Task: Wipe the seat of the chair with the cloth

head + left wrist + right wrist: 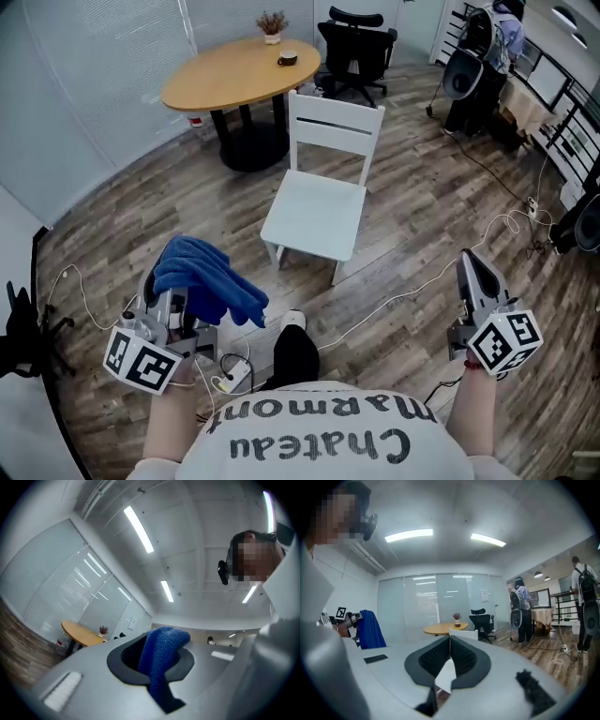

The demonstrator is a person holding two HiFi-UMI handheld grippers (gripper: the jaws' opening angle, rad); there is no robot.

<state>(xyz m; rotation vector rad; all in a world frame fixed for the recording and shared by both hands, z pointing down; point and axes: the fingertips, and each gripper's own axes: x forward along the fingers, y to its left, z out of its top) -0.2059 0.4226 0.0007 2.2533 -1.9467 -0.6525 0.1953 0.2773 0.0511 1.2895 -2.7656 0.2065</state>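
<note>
Head view: person stands near the chair [314, 214], facing its seat front; wiping not started, by my read.
Cloth: blue cloth [204, 278], bunched, short of the chair, off the left of its front edge.
Left gripper: left gripper [152, 660] jaws clenched on a cloth fold, the rest hangs loose, likely so a free pad can lie flat on the seat.
Right gripper: right gripper [449, 656] jaws pressed together, nothing between; off the chair's front right, probably just out of the way.
Seat: white, bare.
Next: probably carry the cloth forward onto the seat.
</note>
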